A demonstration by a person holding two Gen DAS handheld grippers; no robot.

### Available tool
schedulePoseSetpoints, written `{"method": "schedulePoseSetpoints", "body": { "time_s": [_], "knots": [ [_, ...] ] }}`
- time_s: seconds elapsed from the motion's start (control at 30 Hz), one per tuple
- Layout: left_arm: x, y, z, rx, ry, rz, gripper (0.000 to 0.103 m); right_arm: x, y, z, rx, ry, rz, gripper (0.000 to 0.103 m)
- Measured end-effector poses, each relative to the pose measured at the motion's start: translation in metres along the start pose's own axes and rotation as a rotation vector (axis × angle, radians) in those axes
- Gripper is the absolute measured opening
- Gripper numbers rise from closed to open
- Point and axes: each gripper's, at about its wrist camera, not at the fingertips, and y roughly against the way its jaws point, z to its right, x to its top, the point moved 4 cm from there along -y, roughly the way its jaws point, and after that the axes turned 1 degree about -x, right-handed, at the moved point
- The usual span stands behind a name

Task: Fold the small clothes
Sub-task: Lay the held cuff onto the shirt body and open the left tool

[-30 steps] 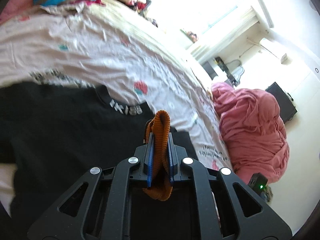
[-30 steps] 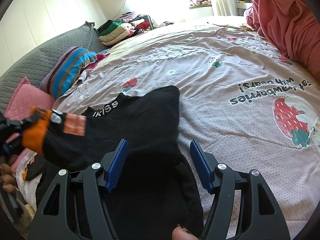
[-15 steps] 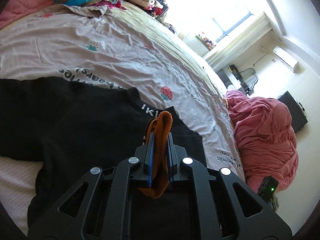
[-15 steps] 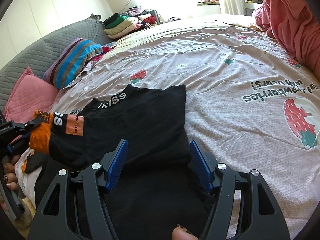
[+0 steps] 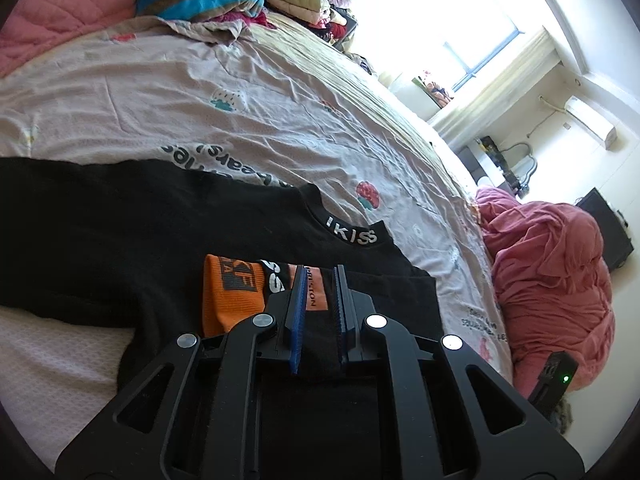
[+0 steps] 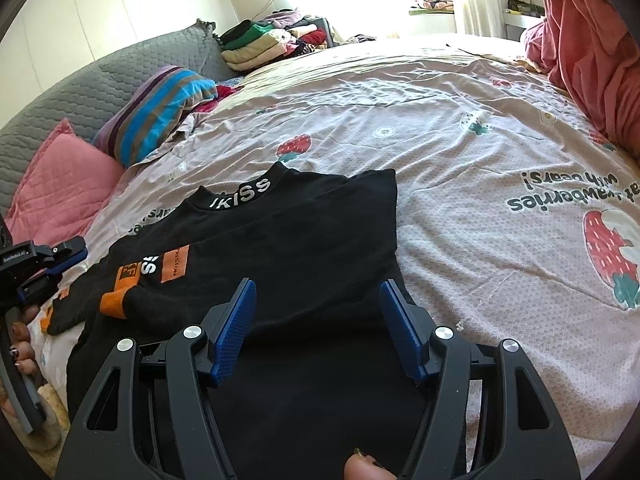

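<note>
A small black top [image 6: 296, 240] with a white-lettered collar [image 6: 242, 196] lies on the bed. Its sleeve is folded across the body and ends in an orange cuff [image 6: 114, 304]. In the left wrist view the cuff [image 5: 230, 298] lies flat to the left of my left gripper [image 5: 320, 304], whose jaws stand slightly apart over the black sleeve, holding nothing. The left gripper also shows at the left edge of the right wrist view [image 6: 60, 260]. My right gripper [image 6: 318, 328] is open and empty, low over the top's lower part.
The bed sheet [image 6: 460, 152] has a strawberry print. A striped pillow [image 6: 160, 112], a pink pillow [image 6: 56, 184] and a stack of folded clothes [image 6: 264, 44] lie at the head end. A red blanket heap [image 5: 552, 280] sits at the far side.
My left gripper carried the orange cuff across the top, laid the sleeve down and let it go. The right gripper stayed open and moved little.
</note>
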Motion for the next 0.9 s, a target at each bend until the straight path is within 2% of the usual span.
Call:
{"method": "schedulePoseSetpoints", "body": {
  "time_s": [0.23,0.47,0.53,0.6,0.77,0.83,0.9],
  "knots": [
    [-0.019,-0.028,0.001,0.055,-0.055,-0.101,0.006,0.007,-0.008,-0.017,0.021,0.059,-0.015,0.063],
    [-0.049,-0.051,-0.014,0.150,-0.130,-0.208,0.008,0.014,-0.021,-0.041,0.042,0.146,-0.032,0.063],
    [-0.054,-0.053,-0.021,0.170,-0.130,-0.222,0.008,0.015,-0.026,-0.046,0.046,0.162,-0.043,0.063],
    [-0.059,-0.052,-0.027,0.159,-0.119,-0.223,0.008,0.013,-0.033,-0.047,0.046,0.169,-0.061,0.063],
    [-0.061,-0.048,-0.025,0.162,-0.142,-0.218,0.008,-0.002,-0.063,-0.030,-0.075,0.168,-0.169,0.063],
    [-0.061,-0.047,-0.024,0.160,-0.145,-0.216,0.009,-0.008,-0.069,-0.021,-0.070,0.139,-0.197,0.063],
    [-0.061,-0.045,-0.023,0.159,-0.147,-0.212,0.010,-0.010,-0.066,-0.016,-0.049,0.121,-0.188,0.063]
  ]
}}
